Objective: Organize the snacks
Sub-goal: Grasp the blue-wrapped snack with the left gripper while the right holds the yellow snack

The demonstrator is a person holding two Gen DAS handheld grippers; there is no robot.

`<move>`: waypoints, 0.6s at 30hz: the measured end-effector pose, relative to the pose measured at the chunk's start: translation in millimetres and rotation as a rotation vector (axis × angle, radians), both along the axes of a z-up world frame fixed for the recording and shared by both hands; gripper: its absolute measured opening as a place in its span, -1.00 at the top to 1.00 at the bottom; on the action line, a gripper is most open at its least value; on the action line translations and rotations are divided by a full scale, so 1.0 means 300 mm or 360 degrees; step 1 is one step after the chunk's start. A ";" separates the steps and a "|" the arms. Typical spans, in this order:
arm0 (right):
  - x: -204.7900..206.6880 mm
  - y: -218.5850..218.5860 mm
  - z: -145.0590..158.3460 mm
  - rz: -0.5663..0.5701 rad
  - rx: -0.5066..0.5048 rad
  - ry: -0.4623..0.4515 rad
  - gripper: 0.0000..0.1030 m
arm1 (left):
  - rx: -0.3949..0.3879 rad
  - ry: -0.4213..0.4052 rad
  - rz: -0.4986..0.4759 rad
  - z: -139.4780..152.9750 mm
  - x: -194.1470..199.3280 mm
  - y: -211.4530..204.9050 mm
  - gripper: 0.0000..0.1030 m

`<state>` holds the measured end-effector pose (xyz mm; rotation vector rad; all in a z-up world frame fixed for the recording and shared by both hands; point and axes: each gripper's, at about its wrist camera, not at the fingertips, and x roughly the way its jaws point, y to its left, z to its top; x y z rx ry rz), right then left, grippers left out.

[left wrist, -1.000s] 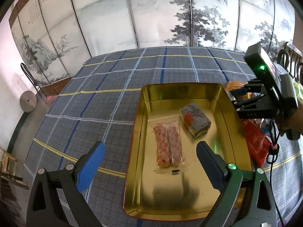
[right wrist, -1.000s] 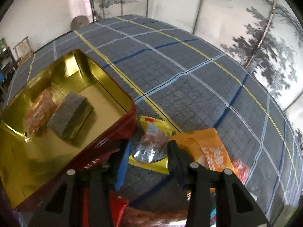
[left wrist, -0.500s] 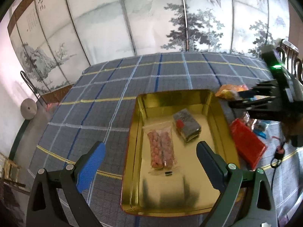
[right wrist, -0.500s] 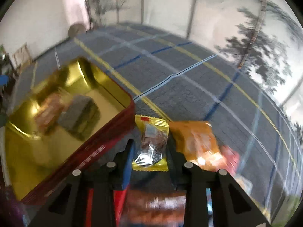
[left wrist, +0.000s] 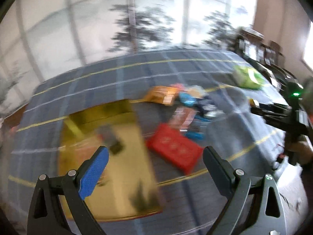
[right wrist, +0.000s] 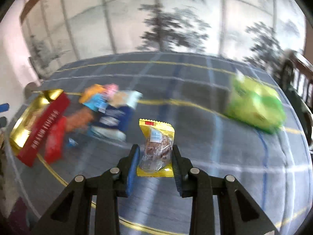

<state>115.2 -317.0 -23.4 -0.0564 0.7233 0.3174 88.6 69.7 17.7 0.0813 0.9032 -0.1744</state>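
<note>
In the right wrist view my right gripper (right wrist: 156, 150) is shut on a yellow snack packet (right wrist: 157, 146) with a clear window, held above the checked cloth. The gold tin (right wrist: 29, 115) with red sides lies far left there. Through the left wrist view my left gripper (left wrist: 155, 156) stands open and empty over the tin's (left wrist: 125, 168) right rim; blurred snacks lie inside the tin. A red packet (left wrist: 174, 149) lies just right of the tin. The right gripper (left wrist: 281, 115) shows at the far right of that view, held by a hand.
A pile of mixed snack packets (right wrist: 109, 109) sits beside the tin. A green bag (right wrist: 256, 105) lies at the right on the blue checked tablecloth (right wrist: 195, 90). A painted folding screen stands behind the table, and a dark wooden chair (right wrist: 297, 74) at the right.
The right gripper lifted the yellow packet off the cloth beside the tin and swung it right, away from the tin. The left gripper's view swung right, so the tin slid left in it.
</note>
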 end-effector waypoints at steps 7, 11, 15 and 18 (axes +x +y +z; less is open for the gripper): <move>-0.025 -0.082 -0.060 -0.0085 0.0028 -0.0052 0.37 | -0.0022 0.0145 -0.0410 -0.093 0.119 -0.249 -0.76; -0.025 -0.117 -0.086 -0.0102 0.0118 -0.0065 0.37 | -0.0044 0.0261 -0.0535 -0.161 0.191 -0.327 -0.65; -0.035 -0.144 -0.082 -0.0114 0.0202 -0.0090 0.37 | -0.0045 0.0387 -0.0565 -0.228 0.247 -0.356 -0.44; -0.036 -0.153 -0.080 -0.0104 0.0241 -0.0093 0.37 | -0.0073 0.0501 -0.0563 -0.287 0.294 -0.364 0.00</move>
